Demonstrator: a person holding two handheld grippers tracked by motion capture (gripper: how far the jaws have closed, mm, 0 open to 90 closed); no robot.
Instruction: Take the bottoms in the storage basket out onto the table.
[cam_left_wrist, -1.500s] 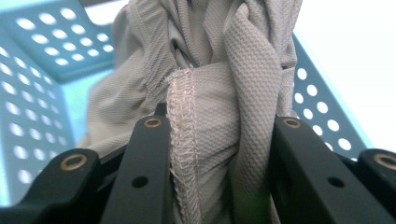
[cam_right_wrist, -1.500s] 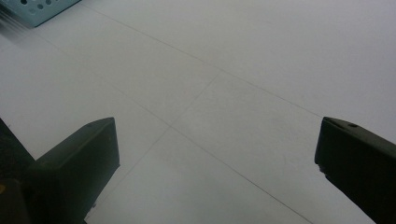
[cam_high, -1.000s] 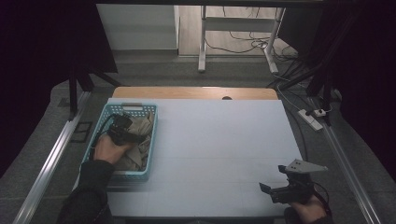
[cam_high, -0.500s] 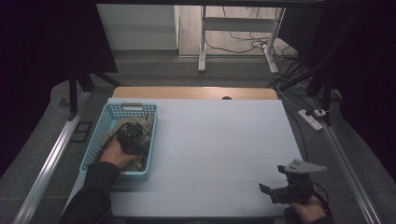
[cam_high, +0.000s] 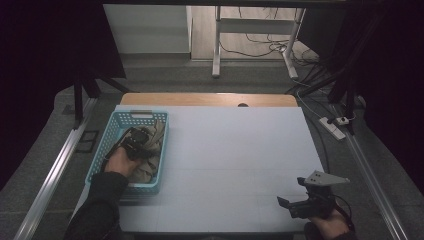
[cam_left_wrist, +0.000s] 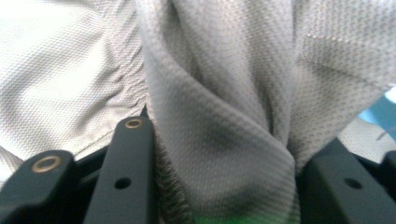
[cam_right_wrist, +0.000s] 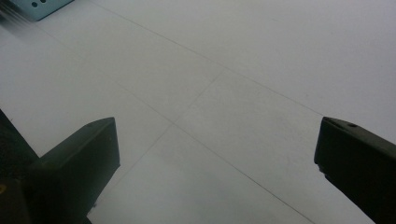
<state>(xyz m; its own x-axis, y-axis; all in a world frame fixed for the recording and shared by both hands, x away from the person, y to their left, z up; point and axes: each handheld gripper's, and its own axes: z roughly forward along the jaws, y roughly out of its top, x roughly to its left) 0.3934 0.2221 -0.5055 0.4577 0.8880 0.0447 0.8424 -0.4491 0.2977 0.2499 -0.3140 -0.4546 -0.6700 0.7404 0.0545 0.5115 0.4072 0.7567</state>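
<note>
A light blue plastic basket (cam_high: 135, 114) sits at the table's left side with crumpled beige-grey cloth (cam_high: 152, 150) inside. My left gripper (cam_high: 137, 142) reaches down into the basket. In the left gripper view a thick fold of the knit cloth (cam_left_wrist: 224, 93) is bunched between the two black jaws. The left gripper (cam_left_wrist: 233, 140) has just been closing and now pinches that fold. My right gripper (cam_high: 285, 204) rests near the table's front right corner. It stands open (cam_right_wrist: 217, 126) over the bare white tabletop (cam_right_wrist: 233, 70), with nothing between its fingers.
The basket's corner (cam_right_wrist: 42, 5) appears far off in the right gripper view. A wooden strip (cam_high: 210, 99) borders the table's far edge. Metal rails run along both sides. A power strip (cam_high: 334, 125) and cables lie on the floor to the right.
My left gripper has shifted a little nearer within the basket, down onto the cloth. The right gripper has not moved.
</note>
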